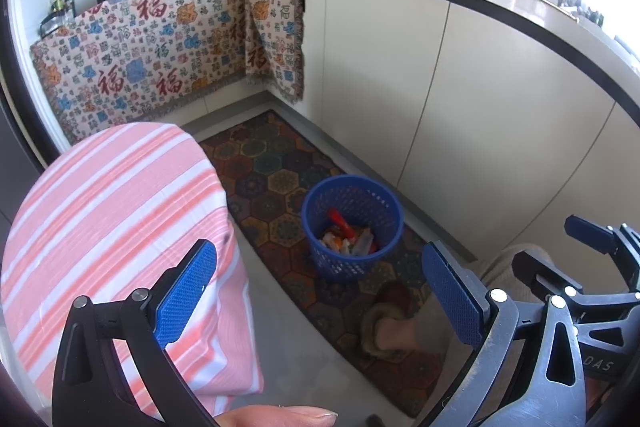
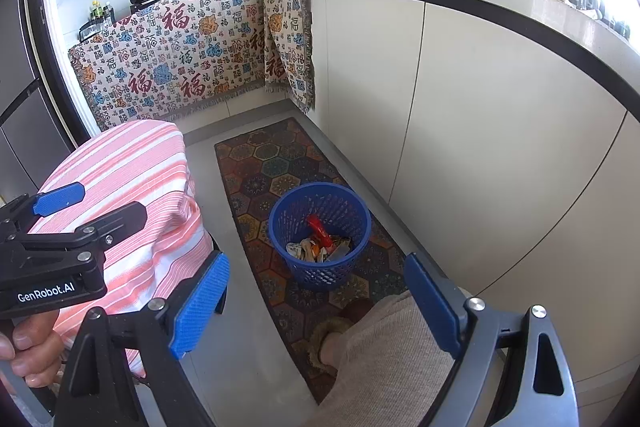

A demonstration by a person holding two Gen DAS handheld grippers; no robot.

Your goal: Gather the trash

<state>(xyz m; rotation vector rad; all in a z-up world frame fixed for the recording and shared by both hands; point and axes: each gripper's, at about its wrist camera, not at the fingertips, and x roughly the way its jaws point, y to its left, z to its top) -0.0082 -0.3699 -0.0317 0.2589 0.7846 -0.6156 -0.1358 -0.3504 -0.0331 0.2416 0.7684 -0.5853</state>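
Note:
A blue mesh basket (image 1: 340, 267) (image 2: 316, 275) stands on the patterned rug (image 1: 260, 163) (image 2: 268, 163). Inside lies trash (image 1: 348, 241) (image 2: 320, 247): crumpled wrappers and a red packet (image 1: 340, 221) (image 2: 318, 227). My left gripper (image 1: 320, 291) hovers above and in front of the basket, open, with nothing between its blue pads (image 1: 184, 299). My right gripper (image 2: 316, 303) is likewise open and empty, with the basket framed between its fingers. Each gripper shows at the edge of the other's view: the right gripper (image 1: 560, 251) and the left gripper (image 2: 88, 207).
A table under a pink-striped cloth (image 1: 112, 211) (image 2: 128, 171) stands left of the rug. White cabinets (image 1: 460, 107) (image 2: 480, 127) run along the right. The person's slippered foot (image 1: 388, 331) (image 2: 332, 339) rests on the rug near the basket. A patterned cloth (image 1: 160, 47) hangs under the stove counter.

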